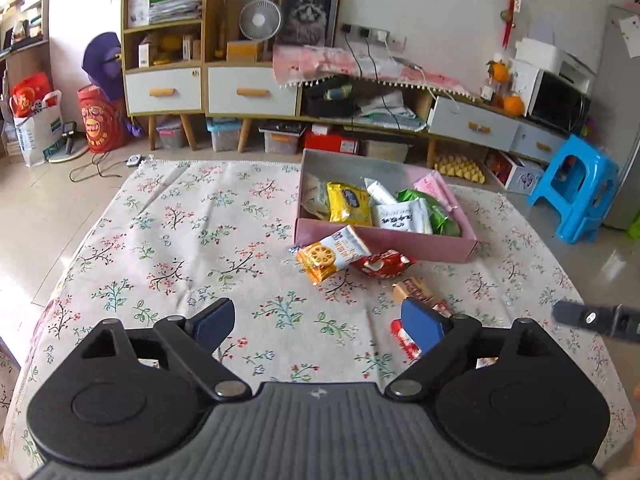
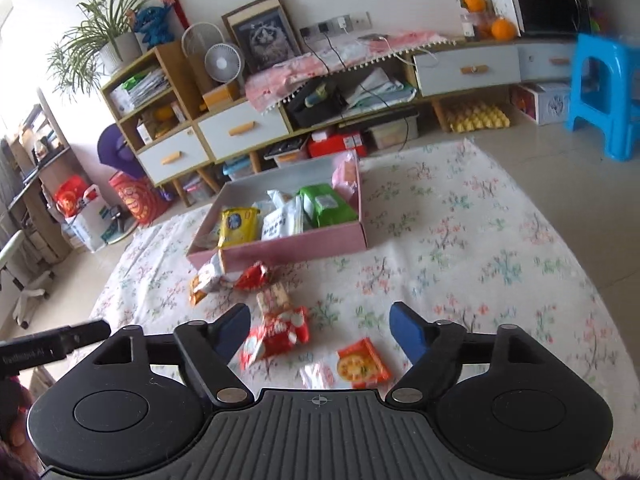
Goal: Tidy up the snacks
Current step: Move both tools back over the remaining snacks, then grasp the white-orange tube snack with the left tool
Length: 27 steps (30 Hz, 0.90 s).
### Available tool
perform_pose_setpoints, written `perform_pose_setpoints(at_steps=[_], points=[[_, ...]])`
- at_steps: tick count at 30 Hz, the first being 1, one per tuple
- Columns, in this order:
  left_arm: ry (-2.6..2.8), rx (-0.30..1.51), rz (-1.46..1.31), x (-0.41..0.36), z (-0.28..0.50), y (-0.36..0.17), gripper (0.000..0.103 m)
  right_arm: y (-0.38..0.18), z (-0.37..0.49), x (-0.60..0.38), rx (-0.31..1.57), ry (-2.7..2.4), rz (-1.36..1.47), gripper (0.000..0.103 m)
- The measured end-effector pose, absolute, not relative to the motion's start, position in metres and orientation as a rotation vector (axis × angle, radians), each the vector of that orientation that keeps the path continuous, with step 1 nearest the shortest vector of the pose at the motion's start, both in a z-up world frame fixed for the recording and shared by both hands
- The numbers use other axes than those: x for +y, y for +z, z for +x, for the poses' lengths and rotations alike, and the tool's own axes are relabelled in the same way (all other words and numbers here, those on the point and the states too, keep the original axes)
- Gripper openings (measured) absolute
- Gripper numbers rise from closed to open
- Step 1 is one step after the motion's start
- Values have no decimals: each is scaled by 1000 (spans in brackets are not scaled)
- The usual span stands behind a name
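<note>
Both sets of fingers stand spread wide with nothing between them: my left gripper (image 1: 318,326) hangs over the floral cloth (image 1: 180,240) on the counter, and my right gripper (image 2: 322,330) does the same a little to its side, each showing blue pads. Ahead of them sits the pink box (image 1: 400,242), already holding a yellow packet (image 1: 348,202), a white pouch (image 1: 400,216) and a green pack (image 2: 326,206). Just in front of the box's near wall lie an orange cracker packet (image 1: 332,254) and, touching it, a red wrapper (image 1: 380,264). Nearer to me is a tan biscuit pack (image 2: 273,298), then a red-and-white packet (image 2: 276,336) close beside my right gripper's left finger (image 2: 234,330). An orange sachet (image 2: 362,364) lies below the gap of the right fingers, with a pale wrapper (image 2: 318,374) beside it that is too blurred for me to name, perhaps clear plastic. From the left wrist view the other gripper's finger (image 1: 592,318) pokes in at the right edge.
</note>
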<state>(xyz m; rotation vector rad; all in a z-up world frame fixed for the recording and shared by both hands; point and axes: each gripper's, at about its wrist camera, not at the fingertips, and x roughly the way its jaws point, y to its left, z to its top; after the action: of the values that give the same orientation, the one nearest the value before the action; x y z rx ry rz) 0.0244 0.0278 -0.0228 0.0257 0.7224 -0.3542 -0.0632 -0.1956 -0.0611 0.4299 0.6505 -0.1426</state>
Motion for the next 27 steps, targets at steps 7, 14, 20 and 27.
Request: perform_pose_setpoints(at_steps=[7, 14, 20, 27], points=[[-311, 748, 35, 19, 30, -33, 90, -72, -60, -185, 694, -136, 367, 80], [-318, 761, 39, 17, 27, -36, 90, -82, -61, -192, 723, -159, 386, 81], [-326, 760, 48, 14, 26, -36, 89, -81, -62, -193, 723, -151, 388, 81], [-340, 764, 52, 14, 26, -37, 89, -81, -64, -194, 724, -147, 394, 81]])
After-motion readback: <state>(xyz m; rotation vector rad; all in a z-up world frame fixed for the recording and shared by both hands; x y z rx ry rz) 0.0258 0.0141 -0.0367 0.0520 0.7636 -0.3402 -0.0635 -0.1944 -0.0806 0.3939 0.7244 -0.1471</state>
